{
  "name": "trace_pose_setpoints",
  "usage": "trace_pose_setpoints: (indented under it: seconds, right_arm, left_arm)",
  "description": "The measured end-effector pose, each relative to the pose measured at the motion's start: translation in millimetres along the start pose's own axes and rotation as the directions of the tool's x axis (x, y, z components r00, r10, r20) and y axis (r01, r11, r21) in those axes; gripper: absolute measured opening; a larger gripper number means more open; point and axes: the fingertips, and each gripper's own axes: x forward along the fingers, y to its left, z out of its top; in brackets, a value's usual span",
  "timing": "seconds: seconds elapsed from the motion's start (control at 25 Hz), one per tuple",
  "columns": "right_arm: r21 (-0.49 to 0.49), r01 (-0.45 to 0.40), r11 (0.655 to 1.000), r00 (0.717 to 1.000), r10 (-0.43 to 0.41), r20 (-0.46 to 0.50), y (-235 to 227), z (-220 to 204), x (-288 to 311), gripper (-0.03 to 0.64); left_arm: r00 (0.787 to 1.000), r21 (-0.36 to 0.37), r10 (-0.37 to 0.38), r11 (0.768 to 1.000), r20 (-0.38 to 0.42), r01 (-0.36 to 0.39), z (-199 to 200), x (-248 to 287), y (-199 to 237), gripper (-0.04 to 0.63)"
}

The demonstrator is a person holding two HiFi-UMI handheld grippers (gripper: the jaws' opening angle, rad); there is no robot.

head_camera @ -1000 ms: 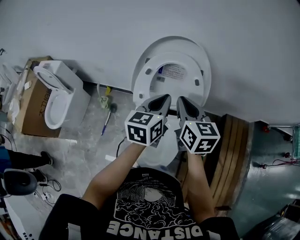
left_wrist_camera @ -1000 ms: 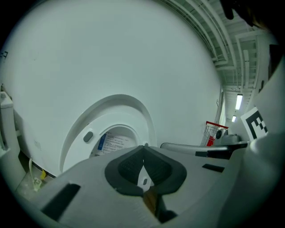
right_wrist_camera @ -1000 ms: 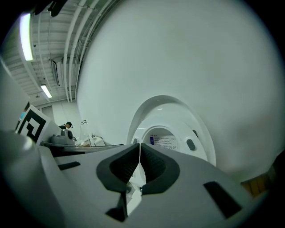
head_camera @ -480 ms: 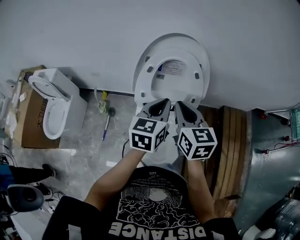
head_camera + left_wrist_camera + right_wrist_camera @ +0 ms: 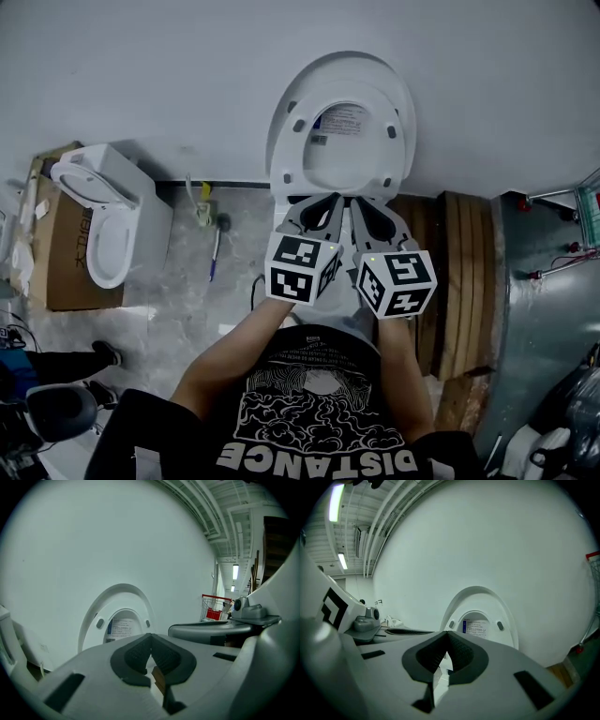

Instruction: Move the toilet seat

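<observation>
The white toilet seat (image 5: 292, 141) stands raised against its lid (image 5: 309, 80), both leaning on the white wall; a label sticker (image 5: 343, 120) shows through the ring. The same seat (image 5: 91, 625) appears in the left gripper view and again as the seat (image 5: 451, 616) in the right gripper view. My left gripper (image 5: 328, 202) and right gripper (image 5: 360, 202) sit side by side just below the seat's lower edge, apart from it. Both are shut with nothing between the pads. The bowl is mostly hidden under the grippers.
A second white toilet (image 5: 103, 211) stands at the left beside a cardboard box (image 5: 56, 253). A brush and pen (image 5: 214, 248) lie on the marbled floor. Wooden boards (image 5: 464, 281) lie at the right; a red cart (image 5: 216, 607) is far off.
The view has shifted so the seat and lid sit higher in the head view. Both grippers stay together below the seat, slightly nearer its lower edge. Jaws stay shut.
</observation>
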Motion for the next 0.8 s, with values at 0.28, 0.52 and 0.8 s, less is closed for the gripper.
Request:
trace_pose_setpoints:
  seconds: [0.28,0.52,0.8]
  right_arm:
    - [0.006,0.016,1.000,1.000,-0.016,0.009,7,-5,-4,0.018]
    - [0.000,0.019,1.000,1.000,-0.019,0.016,15,-5,-9,0.018]
    - [-0.001,0.019,1.000,1.000,-0.019,0.016,16,-5,-11,0.018]
  left_arm:
    - [1.000,0.008,-0.009,1.000,-0.001,0.009,-3,-8,2,0.011]
    - [1.000,0.010,-0.016,1.000,0.000,0.016,-5,-15,1,0.011]
    - [1.000,0.011,-0.021,1.000,-0.008,0.021,-8,-17,-1,0.011]
